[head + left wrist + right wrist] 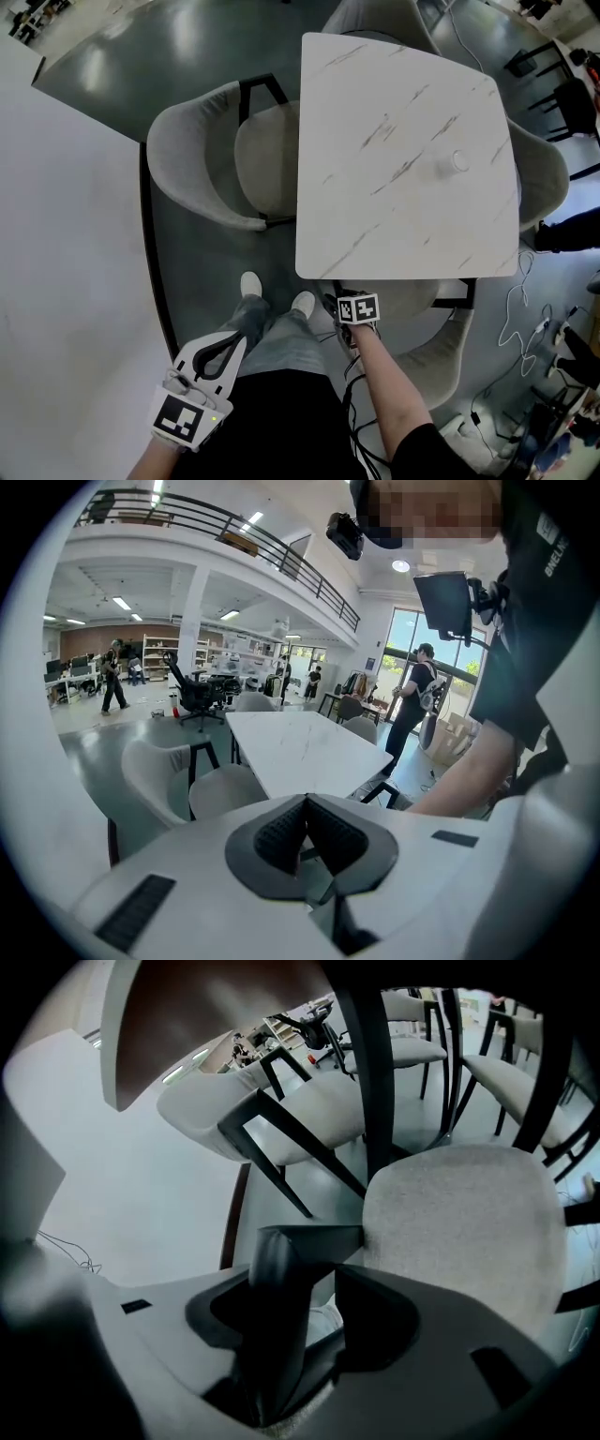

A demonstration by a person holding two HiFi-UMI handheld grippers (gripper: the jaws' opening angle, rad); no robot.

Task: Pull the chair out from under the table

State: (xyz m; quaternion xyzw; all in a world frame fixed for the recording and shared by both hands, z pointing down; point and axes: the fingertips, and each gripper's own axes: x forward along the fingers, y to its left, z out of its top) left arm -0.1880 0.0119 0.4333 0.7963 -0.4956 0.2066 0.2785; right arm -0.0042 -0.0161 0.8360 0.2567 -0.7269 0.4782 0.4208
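A white marble-top table [403,150] fills the middle of the head view. The grey upholstered chair [441,352] stands at its near edge with the seat [459,1232] tucked under the top. My right gripper [349,307] is low at that edge, next to the chair's left front corner. In the right gripper view a black bar of the chair frame [281,1279] stands between the jaws of my right gripper [295,1288], with a gap showing on the bar's right side. My left gripper [234,342] hangs by the person's left leg, jaws shut and empty [302,822].
Another grey chair [211,159] stands at the table's left side, one at the right [546,169] and one at the far side [375,14]. A white wall [66,281] runs along the left. Cables [520,309] lie on the floor at the right. The person's shoes [251,284] are just before the table.
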